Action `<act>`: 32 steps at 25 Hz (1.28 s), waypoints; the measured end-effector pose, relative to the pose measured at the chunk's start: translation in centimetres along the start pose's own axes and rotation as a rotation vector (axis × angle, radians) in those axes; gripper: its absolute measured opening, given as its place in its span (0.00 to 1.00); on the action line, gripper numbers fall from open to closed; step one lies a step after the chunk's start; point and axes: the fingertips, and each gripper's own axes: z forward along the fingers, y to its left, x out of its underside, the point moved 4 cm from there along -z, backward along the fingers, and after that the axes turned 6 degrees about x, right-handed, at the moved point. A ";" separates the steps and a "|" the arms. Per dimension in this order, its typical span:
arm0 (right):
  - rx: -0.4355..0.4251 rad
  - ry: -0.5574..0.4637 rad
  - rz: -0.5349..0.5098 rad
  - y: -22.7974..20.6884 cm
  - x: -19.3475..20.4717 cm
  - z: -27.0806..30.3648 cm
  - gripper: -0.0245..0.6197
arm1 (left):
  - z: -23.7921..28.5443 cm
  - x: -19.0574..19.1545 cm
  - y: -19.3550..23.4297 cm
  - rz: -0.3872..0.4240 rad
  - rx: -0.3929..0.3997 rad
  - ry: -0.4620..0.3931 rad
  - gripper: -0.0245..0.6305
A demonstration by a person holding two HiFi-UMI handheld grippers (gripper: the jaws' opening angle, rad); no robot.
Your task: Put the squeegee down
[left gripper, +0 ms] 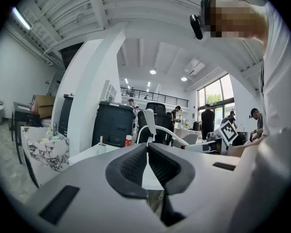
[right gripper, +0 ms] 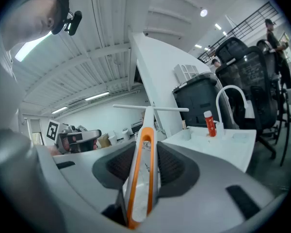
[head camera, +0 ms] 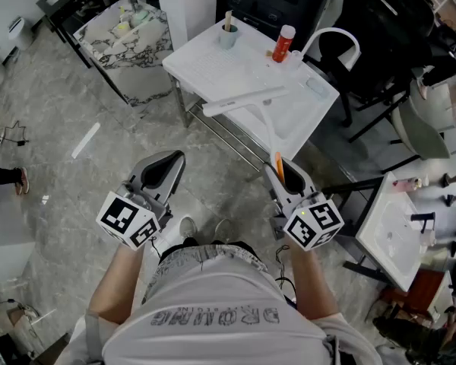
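Right hand-held gripper [head camera: 281,172] clamped on the squeegee [head camera: 243,99], pads on the lower handle. The long blade reaches out over the white counter [head camera: 213,67]; cannot tell whether it touches. T-shaped, white plastic, smooth handle trimmed in orange. Likely light and stiff with a softer blade edge; the smooth handle may slip, so a grip mid-handle looks best. Left hand-held gripper [head camera: 163,169] has its ribbed dark pads together, nothing between. A red bottle [head camera: 283,44] stands at the far edge.
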 end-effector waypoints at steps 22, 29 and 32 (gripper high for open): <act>-0.040 0.002 0.005 -3.6 -0.4 -0.8 0.25 | 3.8 0.4 -1.8 0.008 -0.015 0.004 0.08; -0.056 0.010 0.002 -4.4 -0.6 -0.3 0.25 | 4.5 0.4 -1.5 0.006 -0.034 0.004 0.08; -0.060 0.011 0.000 -4.7 -0.7 0.2 0.25 | 4.8 0.5 -1.2 0.005 -0.039 0.001 0.08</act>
